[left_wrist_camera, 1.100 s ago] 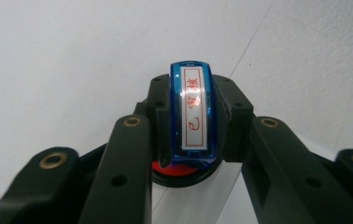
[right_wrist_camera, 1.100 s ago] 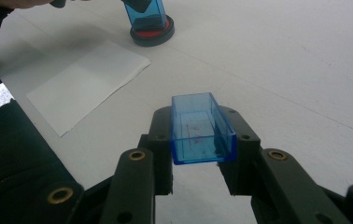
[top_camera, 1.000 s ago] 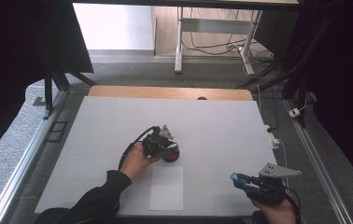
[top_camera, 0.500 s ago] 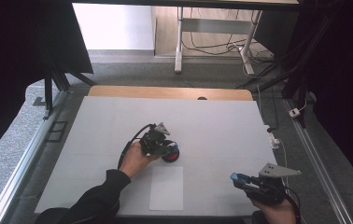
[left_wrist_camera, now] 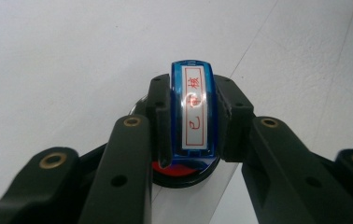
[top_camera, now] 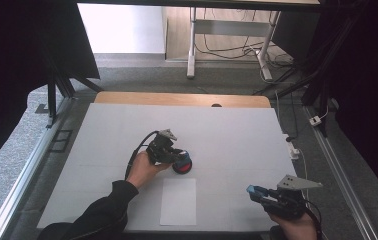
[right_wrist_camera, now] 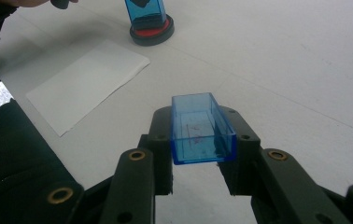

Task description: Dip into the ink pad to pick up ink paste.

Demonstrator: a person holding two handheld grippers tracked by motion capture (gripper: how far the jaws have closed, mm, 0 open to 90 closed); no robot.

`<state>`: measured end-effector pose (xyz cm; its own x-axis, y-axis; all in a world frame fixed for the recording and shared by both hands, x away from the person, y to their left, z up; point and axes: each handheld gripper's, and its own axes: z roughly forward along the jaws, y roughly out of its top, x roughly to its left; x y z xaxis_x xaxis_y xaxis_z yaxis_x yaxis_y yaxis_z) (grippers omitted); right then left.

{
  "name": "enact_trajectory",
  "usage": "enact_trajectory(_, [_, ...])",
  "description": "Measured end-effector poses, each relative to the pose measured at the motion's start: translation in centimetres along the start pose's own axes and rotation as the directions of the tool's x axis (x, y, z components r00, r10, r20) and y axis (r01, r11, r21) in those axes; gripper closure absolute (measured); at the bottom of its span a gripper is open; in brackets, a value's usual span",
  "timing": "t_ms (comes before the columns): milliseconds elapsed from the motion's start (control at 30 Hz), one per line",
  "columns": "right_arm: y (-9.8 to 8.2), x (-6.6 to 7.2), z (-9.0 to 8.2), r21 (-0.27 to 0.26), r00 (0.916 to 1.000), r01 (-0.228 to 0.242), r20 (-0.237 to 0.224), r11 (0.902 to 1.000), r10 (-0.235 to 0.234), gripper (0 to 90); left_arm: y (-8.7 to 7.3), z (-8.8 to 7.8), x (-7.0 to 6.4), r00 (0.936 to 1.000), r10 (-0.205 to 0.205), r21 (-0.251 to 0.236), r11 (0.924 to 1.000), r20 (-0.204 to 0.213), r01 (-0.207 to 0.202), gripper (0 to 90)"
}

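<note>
Cap (right_wrist_camera: 201,128) off, clamped in right gripper (right_wrist_camera: 198,154). Left gripper (left_wrist_camera: 191,119) clamps stamp (left_wrist_camera: 192,116), pressing on ink pad (top_camera: 182,165). Paper (top_camera: 178,201) blank; stamping left.

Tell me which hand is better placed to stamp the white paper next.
Left, probably: the left gripper holds the blue stamp on the red ink pad, beside the white paper. The right gripper holds the blue cap.
</note>
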<state>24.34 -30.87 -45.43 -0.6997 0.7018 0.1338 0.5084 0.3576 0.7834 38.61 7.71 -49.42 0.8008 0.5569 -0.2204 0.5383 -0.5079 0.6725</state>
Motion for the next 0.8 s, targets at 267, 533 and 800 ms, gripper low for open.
enact_trajectory(267, [0.0,0.0,0.0,-0.001,1.0000,0.001,0.000,1.0000,-0.001,68.2,0.3,0.2,-1.8,0.9899,0.107,0.034,0.9939,-0.093,-0.105,70.4])
enact_trajectory(533, [0.0,0.0,0.0,-0.006,1.0000,0.000,-0.002,1.0000,0.000,68.2,0.2,0.3,-2.1,0.9855,0.127,0.026,0.9918,-0.112,-0.125,70.2])
enact_trajectory(800, [0.0,0.0,0.0,-0.008,1.0000,0.001,-0.004,1.0000,-0.001,68.2,0.2,0.2,-1.9,0.9890,0.108,0.005,0.9942,-0.101,-0.108,70.1])
